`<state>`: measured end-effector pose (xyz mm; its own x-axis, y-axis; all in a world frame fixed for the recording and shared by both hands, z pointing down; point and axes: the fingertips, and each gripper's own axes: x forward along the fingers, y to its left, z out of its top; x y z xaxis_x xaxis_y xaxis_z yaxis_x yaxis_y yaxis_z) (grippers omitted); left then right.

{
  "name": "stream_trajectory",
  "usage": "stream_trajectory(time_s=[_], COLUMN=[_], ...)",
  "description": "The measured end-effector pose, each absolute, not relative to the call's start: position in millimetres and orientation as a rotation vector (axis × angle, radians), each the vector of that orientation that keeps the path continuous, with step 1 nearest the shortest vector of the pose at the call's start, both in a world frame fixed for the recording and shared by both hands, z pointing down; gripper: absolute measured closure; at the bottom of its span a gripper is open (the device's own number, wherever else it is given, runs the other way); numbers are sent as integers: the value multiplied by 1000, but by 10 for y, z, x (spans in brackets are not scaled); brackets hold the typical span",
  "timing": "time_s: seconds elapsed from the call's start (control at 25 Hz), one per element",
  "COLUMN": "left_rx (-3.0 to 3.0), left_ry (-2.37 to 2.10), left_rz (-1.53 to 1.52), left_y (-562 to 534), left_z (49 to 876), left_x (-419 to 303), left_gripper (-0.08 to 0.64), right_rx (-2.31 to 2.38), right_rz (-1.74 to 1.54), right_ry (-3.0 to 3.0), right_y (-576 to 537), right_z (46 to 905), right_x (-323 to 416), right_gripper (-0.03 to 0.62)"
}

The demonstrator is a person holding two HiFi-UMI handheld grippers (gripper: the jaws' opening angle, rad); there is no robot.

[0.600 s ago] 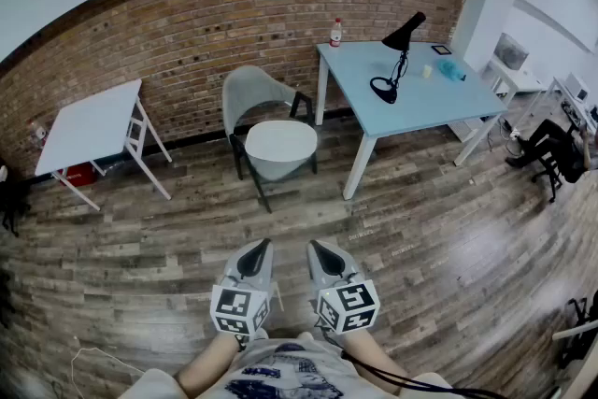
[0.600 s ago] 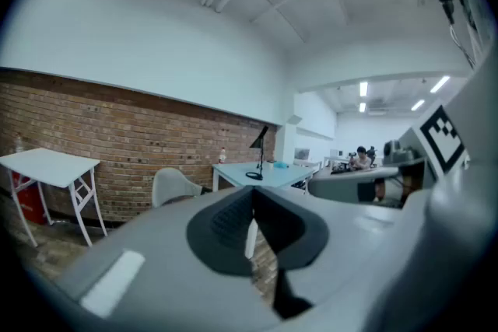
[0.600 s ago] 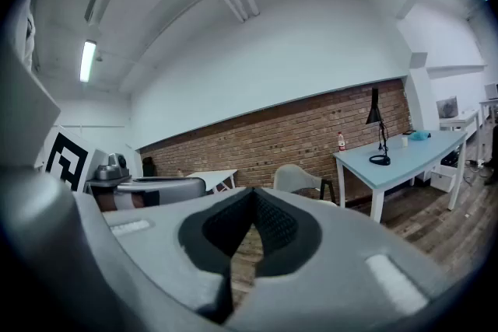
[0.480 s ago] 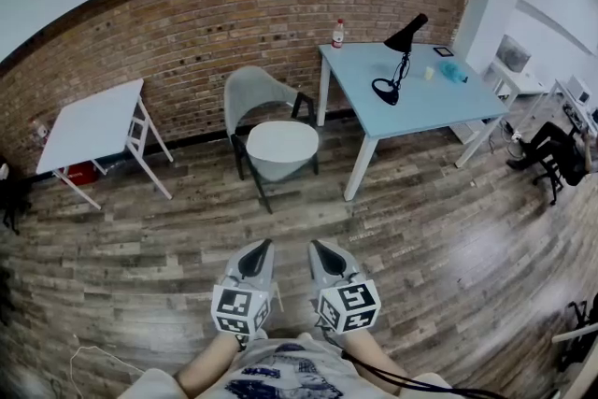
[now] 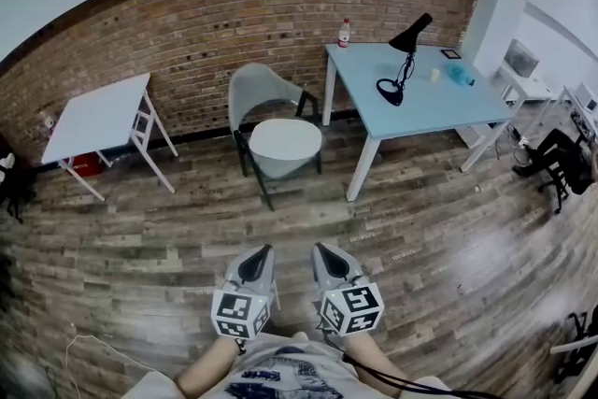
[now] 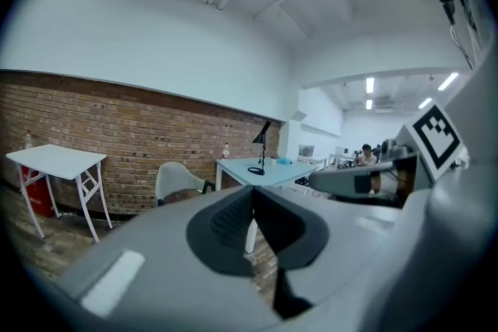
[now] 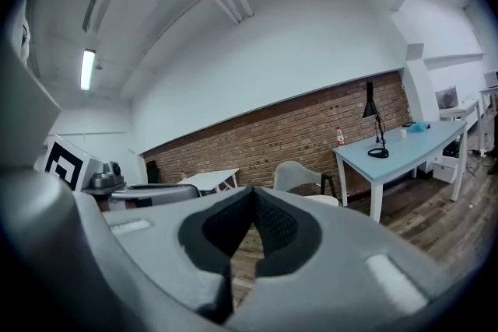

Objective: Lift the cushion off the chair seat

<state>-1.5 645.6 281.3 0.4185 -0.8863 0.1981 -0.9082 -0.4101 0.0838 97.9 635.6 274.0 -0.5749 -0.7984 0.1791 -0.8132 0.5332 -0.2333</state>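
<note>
A round white cushion lies on the seat of a grey shell chair that stands against the brick wall. The chair shows far off in the left gripper view, and in the right gripper view the chair has the cushion on it. My left gripper and right gripper are side by side close to my body, well short of the chair. Both are shut and hold nothing.
A light blue table with a black desk lamp and a bottle stands right of the chair. A white folding table stands to the left. An office chair is at far right. The wooden floor lies between me and the chair.
The head view has shifted slightly, so the room sits a little to the right. The grippers keep their place in front of me, both shut.
</note>
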Motion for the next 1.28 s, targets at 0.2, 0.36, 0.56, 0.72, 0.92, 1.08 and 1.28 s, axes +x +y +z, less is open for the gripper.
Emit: stream_trajectory(time_s=[0.2, 0.36, 0.56, 0.72, 0.92, 1.08, 1.28], left_rx=[2478, 2478, 2479, 2489, 2491, 2481, 2473], left_ry=[-1599, -1595, -1555, -1518, -1483, -1493, -1477], left_rz=[208, 213, 200, 187, 172, 175, 173], left_y=[6395, 6240, 5829, 5355, 4685, 4189, 3711], left_z=[2872, 2926, 3039, 3073, 3079, 3054, 3089], left_x=[-41, -78, -185, -309, -671, -1036, -1360], left_gripper=[568, 569, 568, 568, 569, 569, 568], right_rx=[1402, 1399, 1416, 1434, 1468, 1481, 1504], right_rz=[481, 502, 510, 512, 502, 497, 504], right_ry=[-2713, -2703, -2664, -2630, -2598, -2582, -2557], right_y=[6311, 6165, 5806, 5384, 4744, 4282, 3801], right_z=[2795, 2880, 2987, 3019, 2997, 2952, 2959], right_x=[950, 908, 803, 662, 323, 32, -254], right_gripper=[594, 594, 594, 594, 594, 594, 594])
